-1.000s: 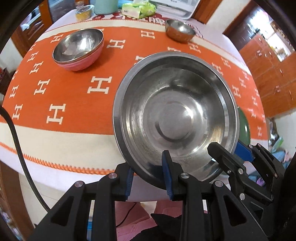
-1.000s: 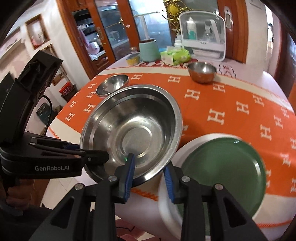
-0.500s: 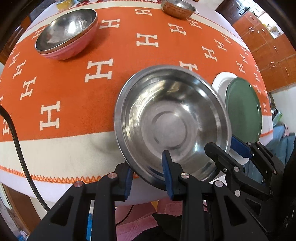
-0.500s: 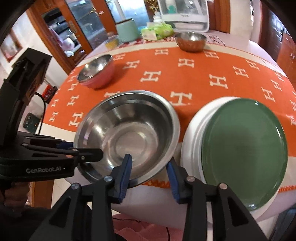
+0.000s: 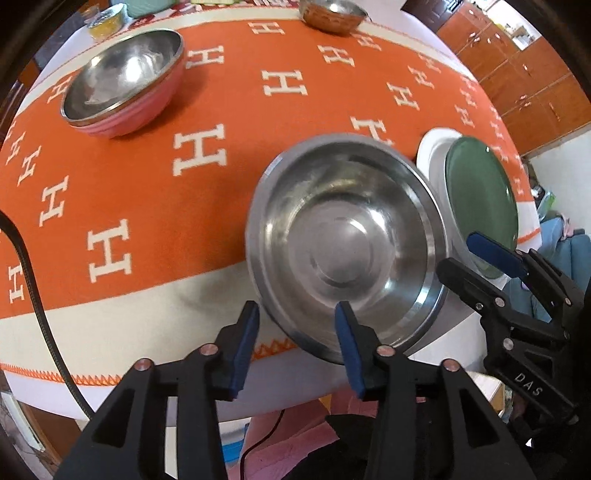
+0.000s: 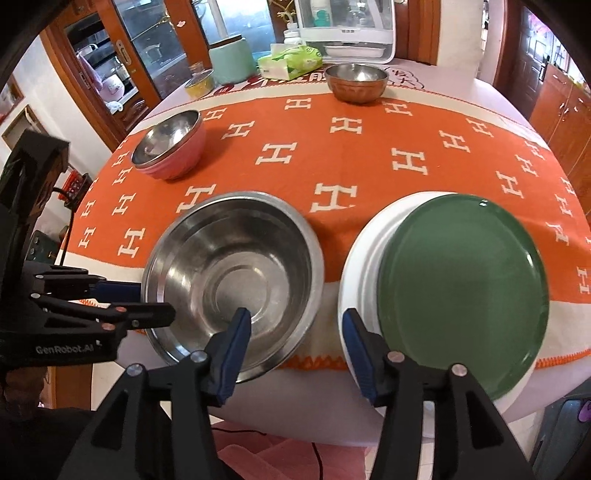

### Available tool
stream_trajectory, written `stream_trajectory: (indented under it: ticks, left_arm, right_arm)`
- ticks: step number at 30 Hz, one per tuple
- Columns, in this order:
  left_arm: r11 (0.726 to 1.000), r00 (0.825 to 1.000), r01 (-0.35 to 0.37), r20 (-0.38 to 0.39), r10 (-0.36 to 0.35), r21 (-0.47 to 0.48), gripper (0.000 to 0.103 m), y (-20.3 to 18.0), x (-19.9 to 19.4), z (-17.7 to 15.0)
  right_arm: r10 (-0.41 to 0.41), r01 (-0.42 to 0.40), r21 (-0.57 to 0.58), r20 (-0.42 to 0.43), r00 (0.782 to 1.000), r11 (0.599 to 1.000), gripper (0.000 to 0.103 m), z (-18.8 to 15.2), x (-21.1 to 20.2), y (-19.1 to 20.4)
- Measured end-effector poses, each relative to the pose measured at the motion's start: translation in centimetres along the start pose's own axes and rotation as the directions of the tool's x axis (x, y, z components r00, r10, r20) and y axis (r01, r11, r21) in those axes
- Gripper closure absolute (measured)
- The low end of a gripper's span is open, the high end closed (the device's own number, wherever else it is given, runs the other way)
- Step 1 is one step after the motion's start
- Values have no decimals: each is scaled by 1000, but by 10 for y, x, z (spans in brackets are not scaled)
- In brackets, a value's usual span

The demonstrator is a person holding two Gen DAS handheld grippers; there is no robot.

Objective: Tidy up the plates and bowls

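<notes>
Left wrist view: left gripper (image 5: pixel 295 339) pointing steeply down over the near edge of the table, jaws opening. Big steel bowl (image 5: pixel 345 240) sitting on the orange cloth (image 5: pixel 147 173) straight ahead of the fingers, its near rim passing between the two blue pads, no pad pressing on it. Right gripper (image 5: pixel 476 258) reaching in from the right, also at the bowl's rim. Green plate (image 5: pixel 480 199) lying on a white plate (image 5: pixel 430 147) just right of the bowl, beyond the right gripper. Steel-lined pink bowl (image 5: pixel 125 81) standing far ahead to the left, small copper-coloured bowl (image 5: pixel 332 16) at the far edge ahead.

Right wrist view: right gripper (image 6: pixel 295 341) with jaws opening, left pad hanging inside the big steel bowl (image 6: pixel 232 273), right pad over the edge of the white plate (image 6: pixel 354 258); bowl rim lying between the pads, not being squeezed. Green plate (image 6: pixel 461 288) stacked on the white one, just right of the fingers. Left gripper (image 6: pixel 140 302) coming in from the left at the bowl's left rim, not clamping it. Pink bowl (image 6: pixel 173 147) well ahead to the left, copper-coloured bowl (image 6: pixel 356 83) far ahead.
</notes>
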State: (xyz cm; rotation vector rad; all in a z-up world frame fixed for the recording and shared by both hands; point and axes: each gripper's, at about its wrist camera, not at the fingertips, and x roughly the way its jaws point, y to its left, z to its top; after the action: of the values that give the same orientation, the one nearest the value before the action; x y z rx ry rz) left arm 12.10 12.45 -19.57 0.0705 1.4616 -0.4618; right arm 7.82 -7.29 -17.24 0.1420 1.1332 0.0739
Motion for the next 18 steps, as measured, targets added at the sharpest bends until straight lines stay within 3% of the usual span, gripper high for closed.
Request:
stream_trajectory:
  ticks: [12,18]
  left_arm:
    - [999,995,-47,87,49,-27,40,40,-40,13]
    - [995,986,-81,142,89,-58,39,70,-63,32]
  right_arm:
    - [-5,6,-18,69,998,1000,42,36,-19,15]
    - [24,-20,-41,106,994,999,41,63,-19,36]
